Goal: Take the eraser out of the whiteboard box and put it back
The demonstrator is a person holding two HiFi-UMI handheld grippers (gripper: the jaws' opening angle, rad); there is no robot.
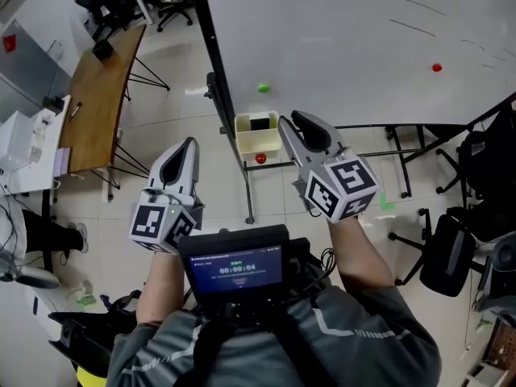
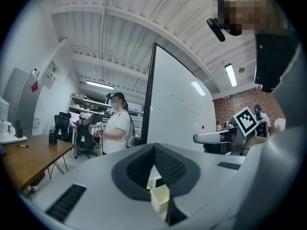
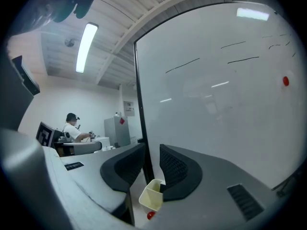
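Eraser (image 1: pixel 260 123), a dark block, lies inside the cream whiteboard box (image 1: pixel 246 141), which hangs at the lower edge of the whiteboard (image 1: pixel 347 39). Judging from that, the first half of the task is not yet done: nothing has been lifted out, and both the taking out and the putting back are left.

The right hand-held gripper (image 1: pixel 289 119) is the nearer of the two, just beside the box's right side in the head view. Its jaws stand a little apart with nothing between them, and the box (image 3: pixel 152 195) shows beyond the gap in its own view. The left hand-held gripper (image 1: pixel 189 143) is further from the box, off to its left. Its jaws are pressed together on nothing.

There is little writing to read. The board carries only a few faint pen strokes, no words. A green magnet (image 1: pixel 264 88) sits above the box, a red magnet (image 1: pixel 260 158) just below it, and a far red magnet (image 1: pixel 436 68) sits well off to the right. The chest-mounted screen (image 1: pixel 235 266) shows a row of digits like a timer, too small to read surely. Each cube (image 1: pixel 343 185) bears only black-and-white square markers.
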